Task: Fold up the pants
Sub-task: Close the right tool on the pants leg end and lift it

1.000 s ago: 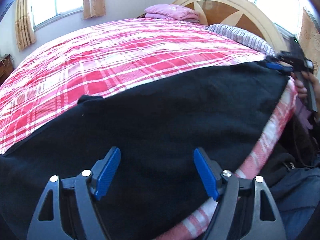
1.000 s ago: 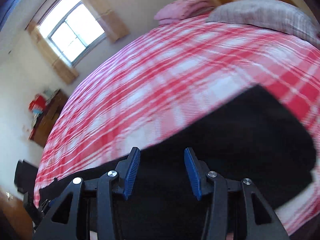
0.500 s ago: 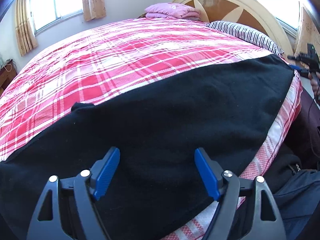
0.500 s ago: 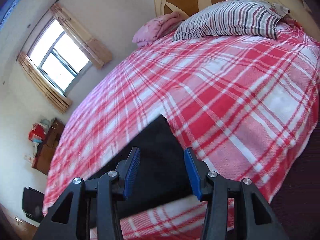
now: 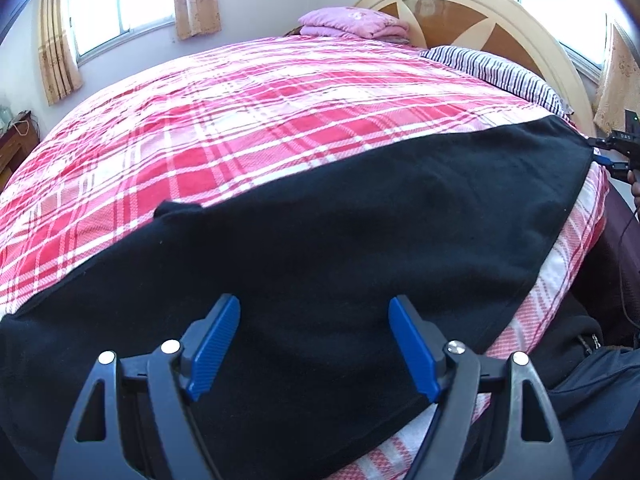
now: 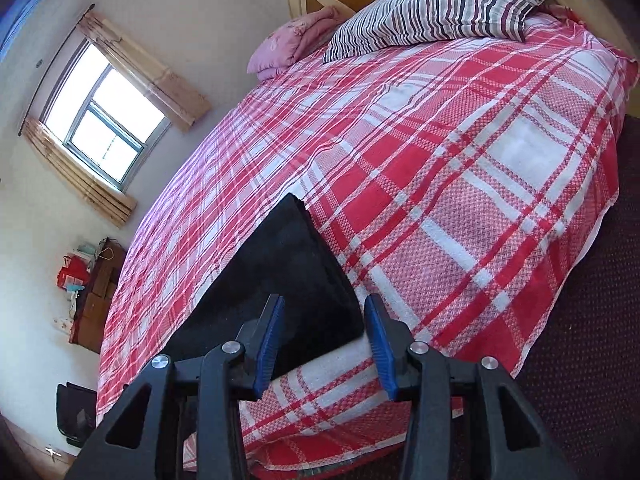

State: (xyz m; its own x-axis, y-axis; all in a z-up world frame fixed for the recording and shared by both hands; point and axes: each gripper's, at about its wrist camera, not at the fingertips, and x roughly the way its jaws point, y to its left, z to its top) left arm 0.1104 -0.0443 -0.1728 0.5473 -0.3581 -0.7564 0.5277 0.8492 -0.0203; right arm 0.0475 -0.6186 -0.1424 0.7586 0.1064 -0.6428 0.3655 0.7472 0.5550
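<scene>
Black pants [image 5: 340, 248] flat on plaid bed [image 5: 240, 120].
Left gripper [image 5: 314, 346] open above them; right gripper [image 6: 324, 340] jaws closing, apparently unclamped; striped pillow [image 6: 432, 16] beyond.

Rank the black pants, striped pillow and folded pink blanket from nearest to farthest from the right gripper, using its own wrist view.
1. Black pants: just ahead of the right gripper, at the bed's near edge.
2. Striped pillow: far end, by the headboard.
3. Pink blanket: beyond the pillow, left of it.

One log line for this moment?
black pants: flat on plaid bedspread | left gripper: open above pants | right gripper: open at pants end
</scene>
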